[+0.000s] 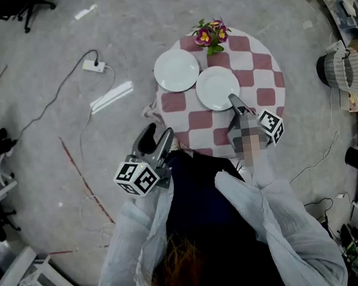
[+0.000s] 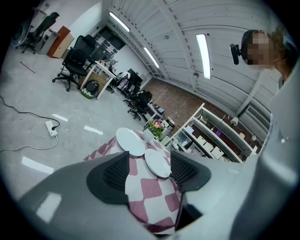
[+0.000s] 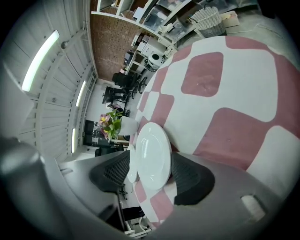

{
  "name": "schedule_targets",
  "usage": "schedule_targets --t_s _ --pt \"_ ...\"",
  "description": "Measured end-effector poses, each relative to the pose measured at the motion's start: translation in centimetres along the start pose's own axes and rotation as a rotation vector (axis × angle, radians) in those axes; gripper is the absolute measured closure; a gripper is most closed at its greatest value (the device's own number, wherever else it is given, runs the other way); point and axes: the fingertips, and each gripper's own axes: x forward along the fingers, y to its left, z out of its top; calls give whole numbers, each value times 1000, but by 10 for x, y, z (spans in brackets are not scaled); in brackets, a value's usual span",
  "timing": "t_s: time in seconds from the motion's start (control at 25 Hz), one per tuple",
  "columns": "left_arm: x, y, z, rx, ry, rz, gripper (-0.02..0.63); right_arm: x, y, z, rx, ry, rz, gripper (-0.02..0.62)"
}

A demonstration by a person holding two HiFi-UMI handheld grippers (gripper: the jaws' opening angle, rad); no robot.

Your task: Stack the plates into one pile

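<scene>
Two white plates lie side by side on a round table [image 1: 257,65] with a pink and white checked cloth. The left plate [image 1: 176,70] [image 2: 130,141] is farther back; the right plate [image 1: 217,88] [image 2: 157,162] [image 3: 152,154] is nearer. My right gripper [image 1: 233,100] [image 3: 150,165] is at the near rim of the right plate, turned on its side. Its jaws stand open with that rim between them, and the pads are not pressing on it. My left gripper [image 1: 157,135] [image 2: 149,161] hovers open and empty off the table's near left edge.
A pot of pink flowers [image 1: 211,35] [image 3: 110,123] stands at the table's far edge behind the plates. On the floor to the left lie a power strip with its cable [image 1: 95,65] and a white strip [image 1: 112,97]. A wicker basket [image 1: 345,70] and shelves stand at the right.
</scene>
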Motion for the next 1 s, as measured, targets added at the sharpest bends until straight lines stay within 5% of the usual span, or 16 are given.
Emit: schedule_targets --t_s 0.48,1.0 --pt "-6 -1 3 -9 -44 -5 336 -10 -6 -5 14 -10 -86 210" --pt "-55 18 7 6 -90 9 336 13 66 -90 200 88 194 247"
